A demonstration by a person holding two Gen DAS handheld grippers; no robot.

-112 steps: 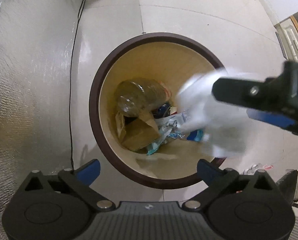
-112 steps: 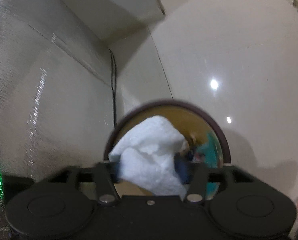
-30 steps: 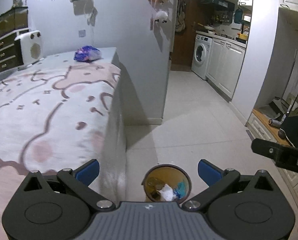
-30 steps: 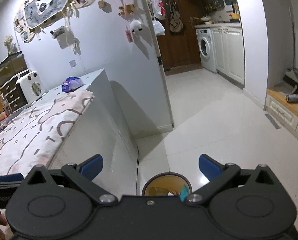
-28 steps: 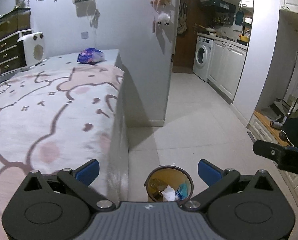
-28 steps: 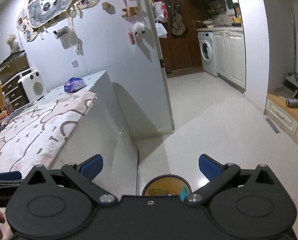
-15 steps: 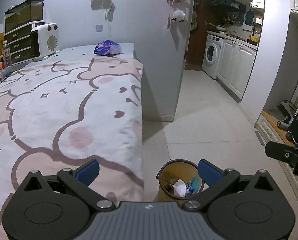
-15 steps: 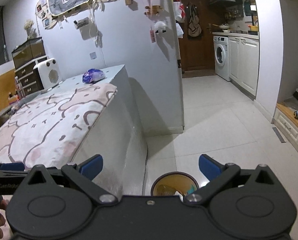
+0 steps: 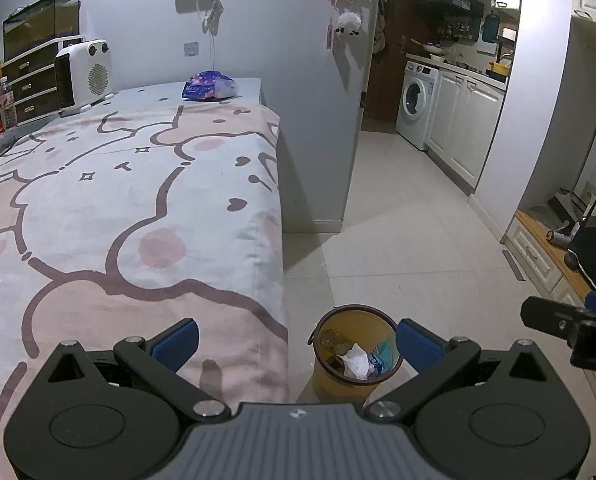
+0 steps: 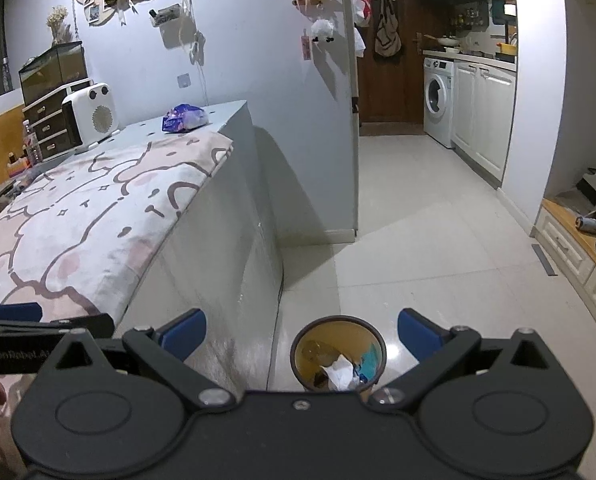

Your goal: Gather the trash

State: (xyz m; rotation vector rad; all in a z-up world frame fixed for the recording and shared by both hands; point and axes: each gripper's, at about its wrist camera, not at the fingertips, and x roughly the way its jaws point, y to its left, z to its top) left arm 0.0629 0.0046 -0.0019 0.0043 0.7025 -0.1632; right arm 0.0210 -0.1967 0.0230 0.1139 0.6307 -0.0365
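Note:
A round yellow trash bin with a dark rim point(image 9: 322, 360) point(image 10: 298, 354) stands on the floor beside the table and holds a crumpled white tissue point(image 9: 356, 360) point(image 10: 340, 372), a bottle and wrappers. A purple snack bag point(image 9: 209, 86) point(image 10: 185, 118) lies at the table's far end. My left gripper point(image 9: 295, 344) is open and empty, raised above the table's edge. My right gripper point(image 10: 302, 332) is open and empty, high above the bin; it also shows at the right of the left wrist view point(image 9: 570, 324).
The table point(image 9: 97, 200) point(image 10: 97, 200) carries a pink patterned cloth, with a white heater point(image 9: 81, 76) and drawers at its far end. A tiled floor point(image 9: 398, 220) leads to a kitchen with a washing machine point(image 9: 416, 106). Low cabinets point(image 10: 578, 248) line the right wall.
The right gripper let go of the white tissue into the bin. Both grippers rose well above the bin and shifted left, so the table now fills more of both views.

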